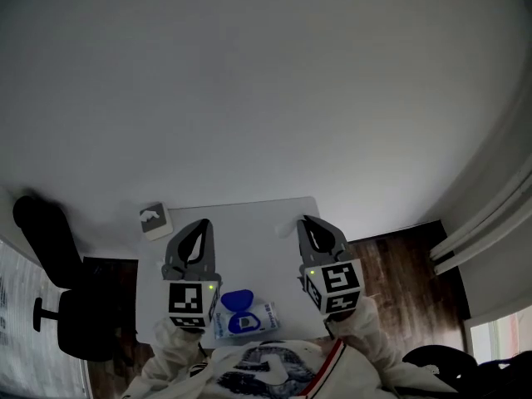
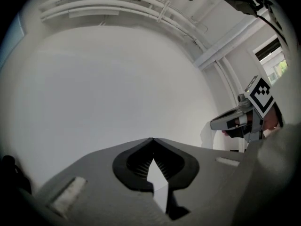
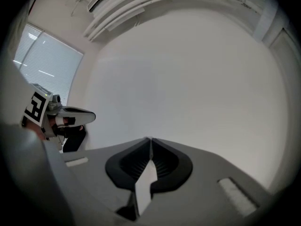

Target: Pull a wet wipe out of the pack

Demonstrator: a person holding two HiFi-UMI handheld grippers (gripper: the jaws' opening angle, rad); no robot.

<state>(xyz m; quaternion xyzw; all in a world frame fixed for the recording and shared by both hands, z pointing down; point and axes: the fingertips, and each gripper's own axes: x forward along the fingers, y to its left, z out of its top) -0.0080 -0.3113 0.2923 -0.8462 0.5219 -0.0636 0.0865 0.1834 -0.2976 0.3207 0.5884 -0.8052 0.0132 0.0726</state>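
Observation:
The wet wipe pack (image 1: 243,312), white and blue with its blue lid flipped open, lies on the white table (image 1: 258,223) near the front edge, close to the person's chest. Both grippers are held up above the table and point level at the blank wall, well clear of the pack. My left gripper (image 1: 204,223) (image 2: 152,139) has its tips meeting, with nothing between them. My right gripper (image 1: 304,220) (image 3: 150,138) is likewise shut and empty. Each gripper view catches the other gripper at its side: the right gripper (image 2: 221,124) and the left gripper (image 3: 89,117). Neither gripper view shows the pack.
A small grey and white object (image 1: 155,220) sits at the table's far left corner. A black office chair (image 1: 58,306) stands left of the table on the dark wood floor (image 1: 399,264). White rails (image 1: 490,214) run along the right wall, and a window with blinds (image 3: 47,65) is visible.

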